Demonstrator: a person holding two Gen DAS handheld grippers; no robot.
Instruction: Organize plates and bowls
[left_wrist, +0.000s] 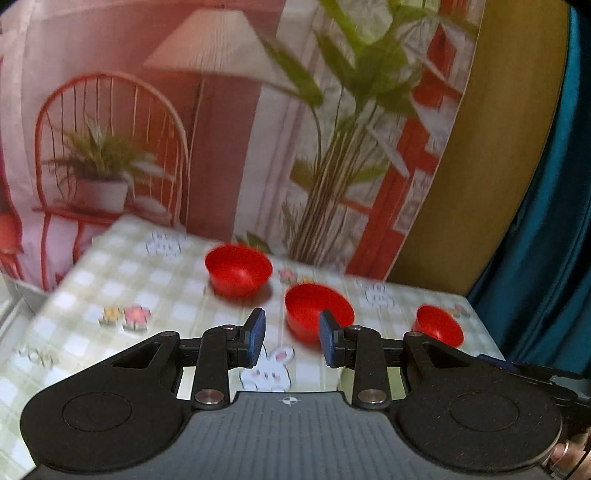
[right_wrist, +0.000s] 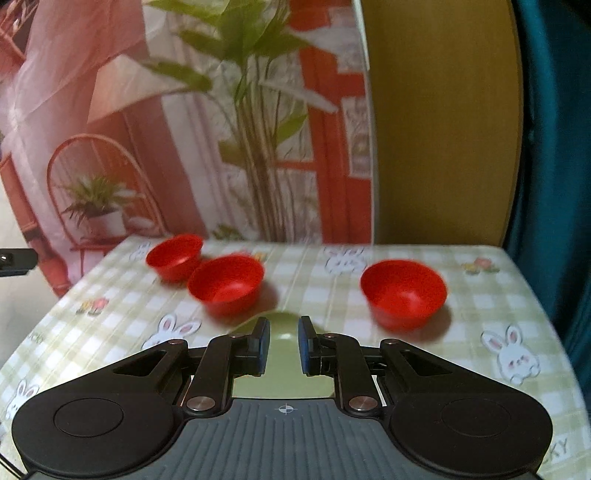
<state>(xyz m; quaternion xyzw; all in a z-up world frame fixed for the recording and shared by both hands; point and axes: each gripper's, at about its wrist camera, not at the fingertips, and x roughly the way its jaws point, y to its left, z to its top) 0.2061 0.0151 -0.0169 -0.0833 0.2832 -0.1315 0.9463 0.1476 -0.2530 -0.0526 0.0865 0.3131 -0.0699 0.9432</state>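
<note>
Three red bowls stand upright on the checked tablecloth. In the left wrist view they are the far bowl (left_wrist: 238, 271), the middle bowl (left_wrist: 317, 314) and the right bowl (left_wrist: 437, 325). My left gripper (left_wrist: 291, 338) hangs above the cloth in front of the middle bowl, open, with nothing between its blue pads. In the right wrist view two bowls (right_wrist: 173, 256) (right_wrist: 225, 284) sit close together at the left and the third bowl (right_wrist: 404, 293) sits at the right. My right gripper (right_wrist: 283, 345) is nearly closed and pinches nothing. A green plate (right_wrist: 284, 373) lies flat on the table beneath it.
A printed backdrop (left_wrist: 221, 129) hangs along the table's far edge, with a wooden panel (right_wrist: 443, 129) and teal curtain (right_wrist: 554, 184) to the right. The table (right_wrist: 517, 295) ends near the curtain. A hand (left_wrist: 570, 458) shows at the lower right of the left wrist view.
</note>
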